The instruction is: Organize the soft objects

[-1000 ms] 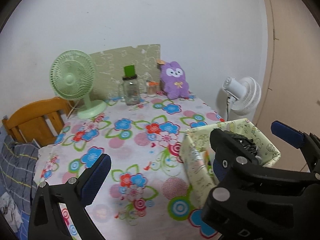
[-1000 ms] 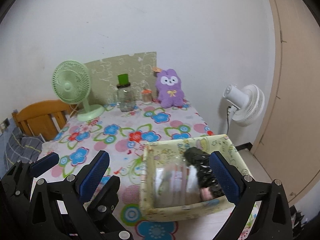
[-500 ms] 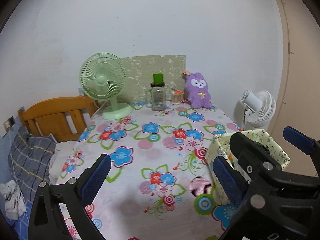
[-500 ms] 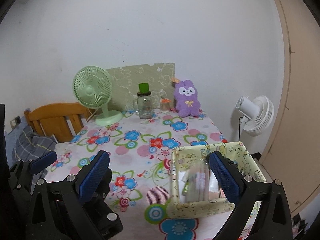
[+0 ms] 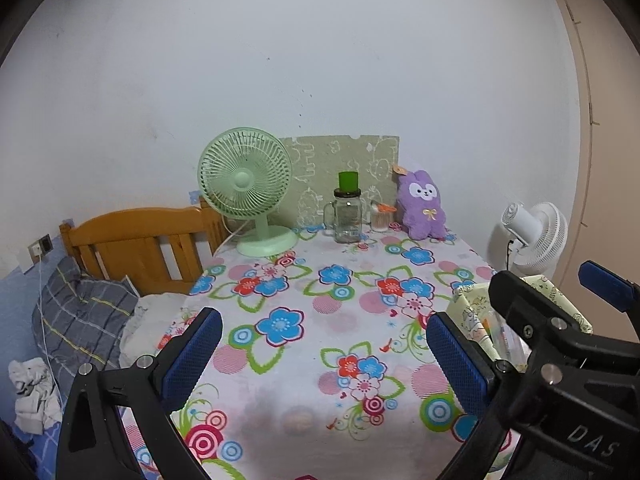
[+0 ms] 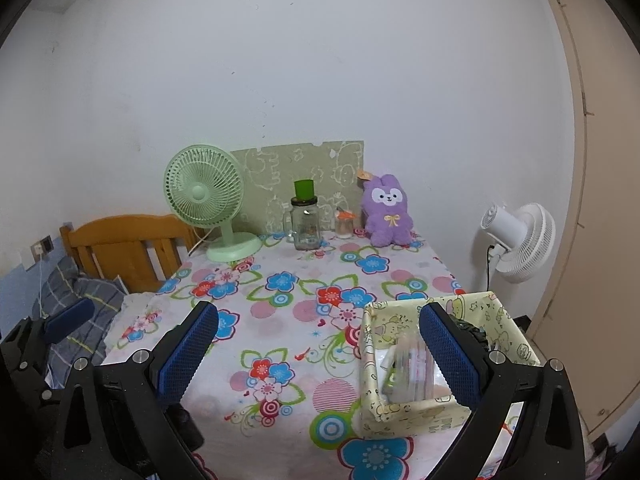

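Observation:
A purple plush rabbit (image 5: 423, 210) (image 6: 389, 216) sits upright at the table's far edge by the wall. A pale yellow fabric box (image 6: 416, 412) (image 5: 468, 308) stands at the table's near right corner, holding packets and a dark item. My left gripper (image 5: 324, 360) is open and empty, held back over the near table edge. My right gripper (image 6: 318, 354) is open and empty too, its right finger in front of the box. The right gripper also shows at the right in the left wrist view.
A green desk fan (image 5: 250, 192), a glass jar with a green lid (image 5: 348, 216) and a small cup (image 5: 379, 218) stand at the far edge of the floral tablecloth (image 5: 304, 320). A white fan (image 6: 520, 240) stands right of the table. A wooden chair (image 5: 144, 244) and bedding lie left.
Both grippers have pulled back and risen away from the table. The box, earlier close between the right fingers, now lies lower and farther off. Both stay open.

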